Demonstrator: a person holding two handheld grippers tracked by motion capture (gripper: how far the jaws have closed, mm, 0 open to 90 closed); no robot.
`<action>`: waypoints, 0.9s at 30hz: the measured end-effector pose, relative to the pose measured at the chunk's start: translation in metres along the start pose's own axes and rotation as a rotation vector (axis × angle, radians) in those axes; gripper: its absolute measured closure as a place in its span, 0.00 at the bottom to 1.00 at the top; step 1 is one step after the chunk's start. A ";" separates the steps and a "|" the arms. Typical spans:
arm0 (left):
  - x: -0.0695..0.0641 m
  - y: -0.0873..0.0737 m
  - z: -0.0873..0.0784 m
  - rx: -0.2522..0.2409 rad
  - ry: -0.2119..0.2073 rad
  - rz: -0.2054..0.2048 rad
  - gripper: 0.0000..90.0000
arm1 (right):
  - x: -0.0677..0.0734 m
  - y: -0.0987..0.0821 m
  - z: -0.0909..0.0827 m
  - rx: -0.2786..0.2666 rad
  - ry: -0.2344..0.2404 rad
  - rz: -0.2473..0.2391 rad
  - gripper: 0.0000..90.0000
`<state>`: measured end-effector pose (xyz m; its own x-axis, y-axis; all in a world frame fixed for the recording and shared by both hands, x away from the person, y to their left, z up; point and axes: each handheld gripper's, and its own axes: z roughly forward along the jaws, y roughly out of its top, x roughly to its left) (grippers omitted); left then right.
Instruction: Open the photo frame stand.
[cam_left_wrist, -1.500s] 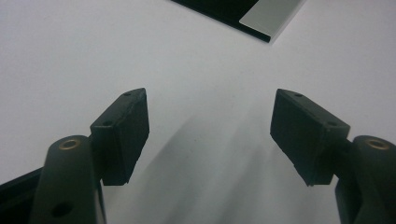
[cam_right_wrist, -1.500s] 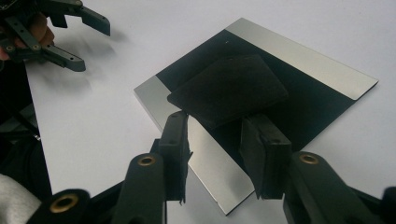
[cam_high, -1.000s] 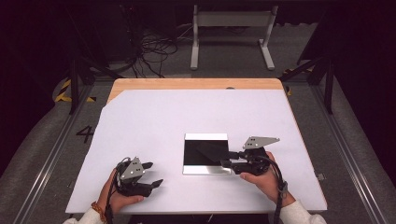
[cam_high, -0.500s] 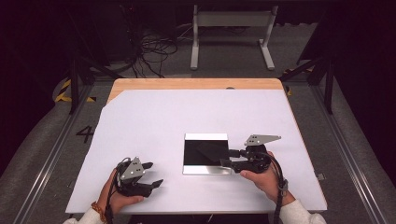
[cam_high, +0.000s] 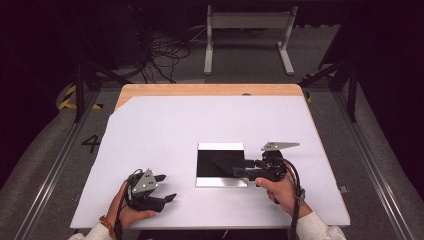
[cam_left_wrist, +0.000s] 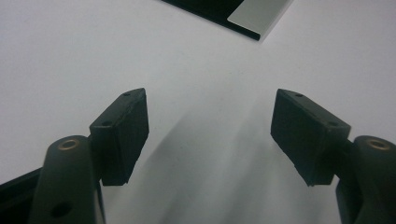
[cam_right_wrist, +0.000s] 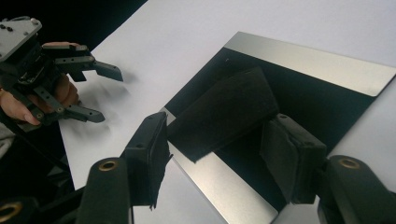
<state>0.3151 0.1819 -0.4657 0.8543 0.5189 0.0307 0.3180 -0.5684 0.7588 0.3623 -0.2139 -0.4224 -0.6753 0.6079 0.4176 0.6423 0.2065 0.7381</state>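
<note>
So the right hand-held gripper (cam_high: 239, 167) sits at the right edge of a shiny square plate (cam_high: 221, 165) lying flat on the white tabletop (cam_high: 165, 125), a bit right of centre and toward the person's side. The plate has a dark, mirror-like middle with pale silvery strips along its near and far edges. On it lies a dark cloth pad (cam_right_wrist: 224, 112), kind of felt-looking, stretched out at an angle across the glossy part. From the right gripper view, the near end of that pad lies between the two black jaws, but the pads aren't pressing on it; there's a visible gap on both sides. The jaws have just been opening, so it's let go, with the cloth resting loose on the plate.

The left hand-held gripper (cam_high: 167, 187) is well apart from all that, down near the front left of the tabletop, resting in the person's left hand (cam_high: 125, 207). Its jaws are spread wide with nothing between them, just bare white surface under them in the left gripper view, and a corner of the plate (cam_left_wrist: 252, 14) peeking in at the top.

The person's right hand (cam_high: 280, 192) holds its gripper from behind, cable trailing back toward the sleeve.
</note>
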 end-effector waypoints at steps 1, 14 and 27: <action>0.000 0.000 0.000 0.000 -0.001 0.000 0.32 | 0.000 0.001 0.001 -0.004 0.005 0.009 0.46; -0.001 0.001 0.003 0.010 -0.008 0.005 0.29 | -0.010 0.001 0.007 0.007 0.030 0.159 0.52; -0.004 0.010 0.012 0.002 -0.050 -0.005 0.27 | -0.014 -0.002 0.020 0.000 0.067 0.201 0.57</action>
<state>0.3201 0.1665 -0.4663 0.8722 0.4892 -0.0058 0.3231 -0.5672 0.7576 0.3773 -0.2073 -0.4401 -0.5563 0.5848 0.5904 0.7664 0.0864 0.6365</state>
